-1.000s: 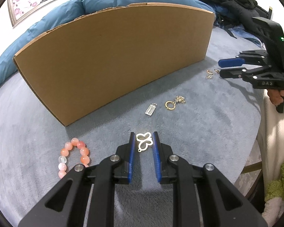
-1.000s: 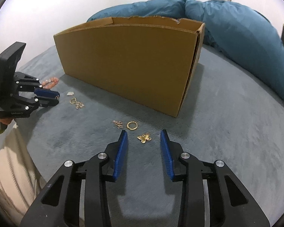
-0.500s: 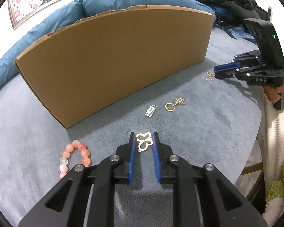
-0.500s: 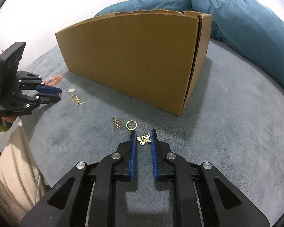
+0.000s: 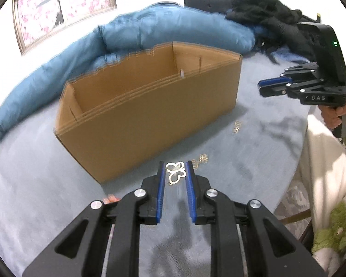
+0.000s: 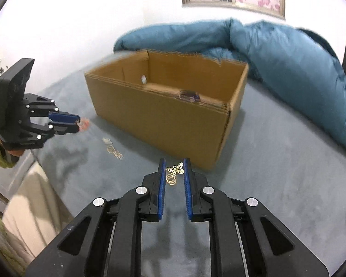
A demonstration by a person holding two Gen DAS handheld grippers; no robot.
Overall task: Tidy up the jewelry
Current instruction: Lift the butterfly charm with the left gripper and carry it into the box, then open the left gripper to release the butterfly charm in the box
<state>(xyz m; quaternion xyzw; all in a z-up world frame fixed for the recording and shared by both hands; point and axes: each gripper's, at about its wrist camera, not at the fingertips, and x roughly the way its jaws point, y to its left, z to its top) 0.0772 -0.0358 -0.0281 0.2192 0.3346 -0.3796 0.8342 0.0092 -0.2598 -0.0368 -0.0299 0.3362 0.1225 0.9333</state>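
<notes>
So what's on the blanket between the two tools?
In the right wrist view, loose gold rings lie on the grey blanket between the left tool and right tool, blurred.

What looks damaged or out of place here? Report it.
The cardboard box has a ragged, torn top edge along its far wall instead of a clean rim. Small gold jewelry pieces lie scattered loose on the grey blanket beside it. Both views are motion-blurred, so finer detail cannot be judged.

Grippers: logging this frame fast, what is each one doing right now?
Left gripper: closed on the white butterfly charm.
Right gripper: closed on the gold butterfly charm.
</notes>
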